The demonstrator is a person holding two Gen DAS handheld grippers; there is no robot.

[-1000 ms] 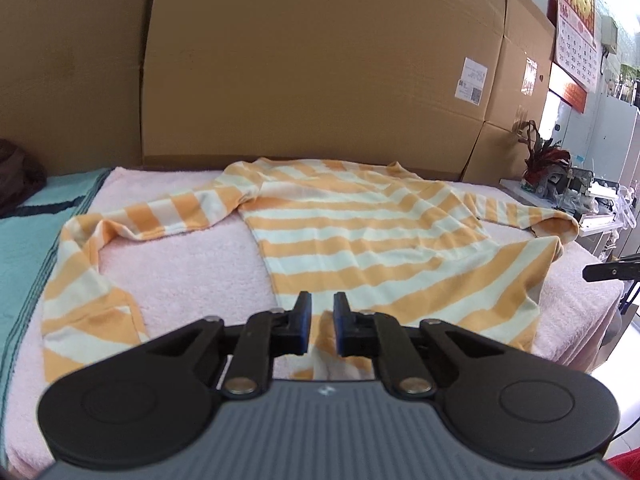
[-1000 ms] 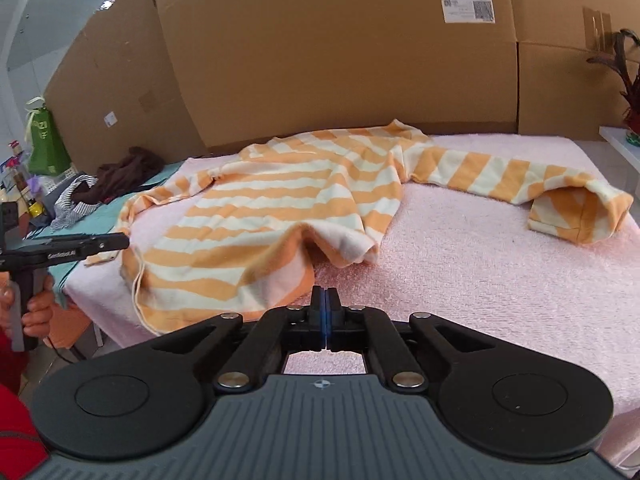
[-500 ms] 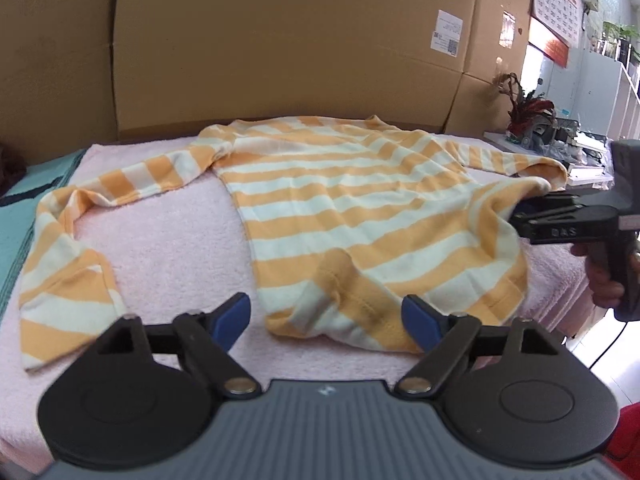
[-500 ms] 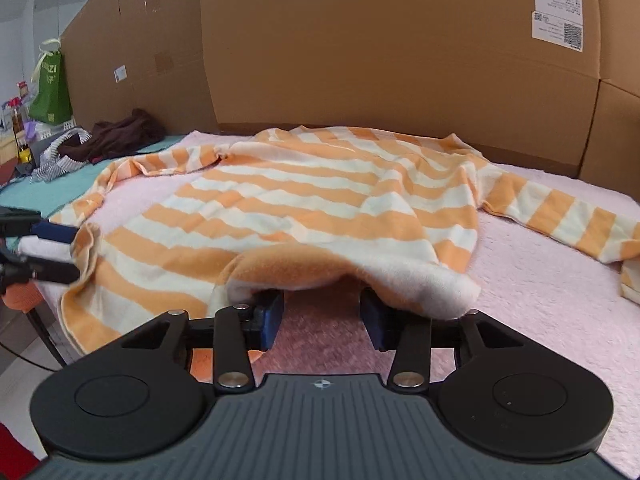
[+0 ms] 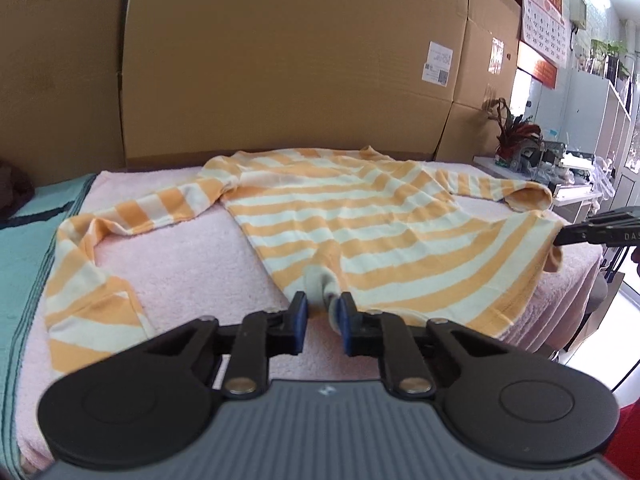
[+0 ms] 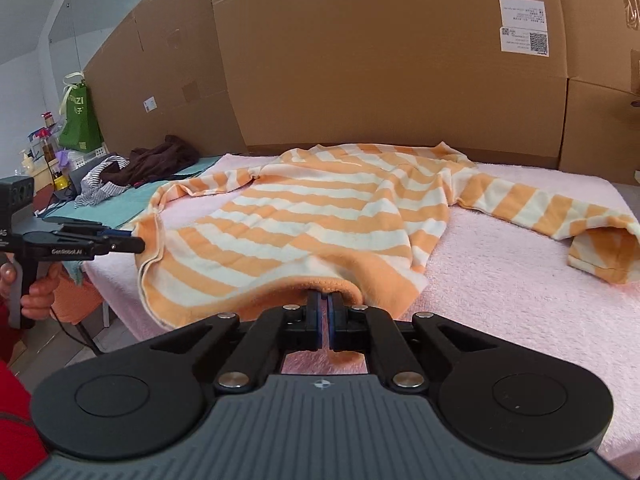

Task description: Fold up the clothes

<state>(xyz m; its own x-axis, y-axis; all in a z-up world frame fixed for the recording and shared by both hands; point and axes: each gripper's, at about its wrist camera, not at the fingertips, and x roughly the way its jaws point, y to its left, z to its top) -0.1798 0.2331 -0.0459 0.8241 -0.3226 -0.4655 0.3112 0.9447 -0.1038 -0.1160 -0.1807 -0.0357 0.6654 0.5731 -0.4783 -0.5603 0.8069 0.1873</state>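
Both grippers have closed in since half a second ago, when their jaws stood wide by the shirt's bottom edge. Now the left gripper (image 5: 323, 307) is closing, and a pinch of the striped shirt (image 5: 384, 224) sits between its blue pads, bunched up at the hem. The right gripper (image 6: 325, 305) is squeezed tight on the orange hem at the shirt's other bottom corner, which lifts a little off the bed.

The shirt, orange and cream, lies spread flat on a fluffy pink blanket (image 6: 512, 280), with its neck toward the back and a sleeve out to each side. A teal cloth (image 5: 20, 248) lies next to the pink blanket on the left. Big cardboard boxes (image 6: 380, 60) stand like a wall behind the bed. A pile of dark clothes (image 6: 160, 160) sits on the teal cloth, with a green bag (image 6: 80, 120) further back. On the other side of the room hangs a red calendar (image 5: 542, 12), and a plant (image 5: 516, 132) stands on a small white table
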